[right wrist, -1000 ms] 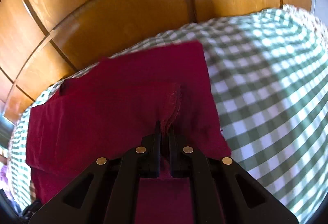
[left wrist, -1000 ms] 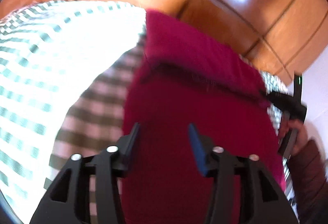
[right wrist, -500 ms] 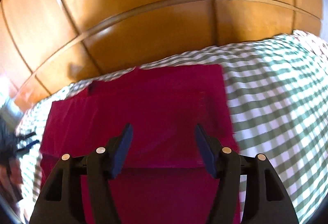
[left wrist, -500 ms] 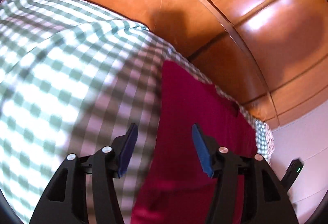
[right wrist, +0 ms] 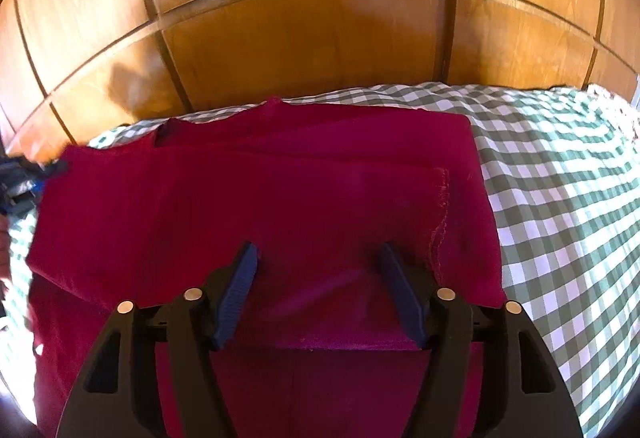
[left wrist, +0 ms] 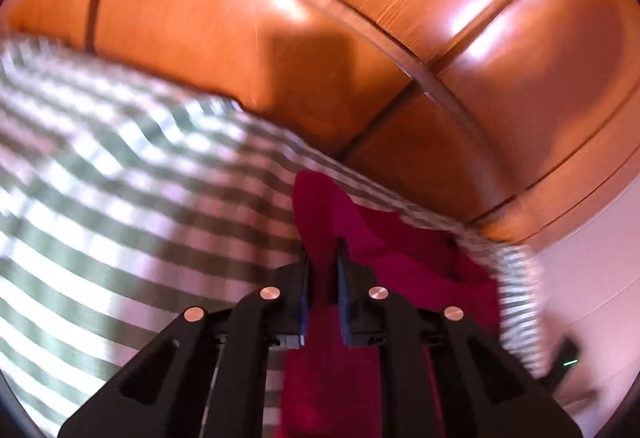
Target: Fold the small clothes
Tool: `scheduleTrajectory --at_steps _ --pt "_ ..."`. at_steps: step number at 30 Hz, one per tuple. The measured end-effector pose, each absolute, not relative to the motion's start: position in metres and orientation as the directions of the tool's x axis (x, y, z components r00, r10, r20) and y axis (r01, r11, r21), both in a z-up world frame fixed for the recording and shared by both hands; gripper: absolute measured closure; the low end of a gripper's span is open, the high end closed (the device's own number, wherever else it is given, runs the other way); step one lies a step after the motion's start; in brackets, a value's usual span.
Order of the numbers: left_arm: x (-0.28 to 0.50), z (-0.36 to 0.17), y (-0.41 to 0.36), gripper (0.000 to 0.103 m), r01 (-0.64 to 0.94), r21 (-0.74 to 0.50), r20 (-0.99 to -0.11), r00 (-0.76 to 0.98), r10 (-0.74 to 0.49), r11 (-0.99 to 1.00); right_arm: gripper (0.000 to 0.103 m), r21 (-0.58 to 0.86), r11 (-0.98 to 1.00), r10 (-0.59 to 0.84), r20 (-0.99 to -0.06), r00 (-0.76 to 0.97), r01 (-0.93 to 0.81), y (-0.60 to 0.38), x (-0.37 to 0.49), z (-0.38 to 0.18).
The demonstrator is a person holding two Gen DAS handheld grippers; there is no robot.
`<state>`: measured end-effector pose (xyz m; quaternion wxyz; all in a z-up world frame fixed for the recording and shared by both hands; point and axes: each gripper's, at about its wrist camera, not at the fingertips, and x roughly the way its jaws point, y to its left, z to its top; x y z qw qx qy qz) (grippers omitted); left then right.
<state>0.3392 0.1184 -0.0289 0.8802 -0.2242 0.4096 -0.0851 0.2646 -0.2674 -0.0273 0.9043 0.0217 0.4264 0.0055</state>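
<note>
One crimson knit garment (right wrist: 280,197) lies part-folded on the green-checked bedsheet (right wrist: 560,197), far edge near the wooden headboard (right wrist: 304,37). My left gripper (left wrist: 323,258) fingers just pinched its left edge for the next fold; right gripper (right wrist: 316,262) fingers just spread, released.

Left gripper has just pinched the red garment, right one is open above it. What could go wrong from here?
1. The left gripper pinches only the edge of the red garment; a pull may slip it free.
2. The right gripper has just been opening and holds nothing, so the folded layer could drag.
3. The checked cloth may bunch.
</note>
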Motion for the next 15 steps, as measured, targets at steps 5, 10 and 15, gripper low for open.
scheduleTrajectory --at_steps 5,10,15 --pt "0.349 -0.059 0.105 0.083 -0.098 -0.214 -0.813 0.569 -0.121 0.972 0.02 -0.06 0.998 -0.05 -0.769 0.637 0.006 -0.25 0.271 -0.039" --pt "0.302 -0.024 0.091 0.08 -0.06 -0.226 -0.745 0.654 -0.133 0.972 0.019 -0.055 0.998 -0.049 -0.765 0.642 0.011 -0.252 0.269 -0.041" --pt "0.262 -0.041 0.053 0.072 0.037 -0.14 -0.779 0.612 -0.133 0.989 0.018 -0.047 0.999 -0.044 -0.764 0.644 0.012 -0.253 0.269 -0.042"
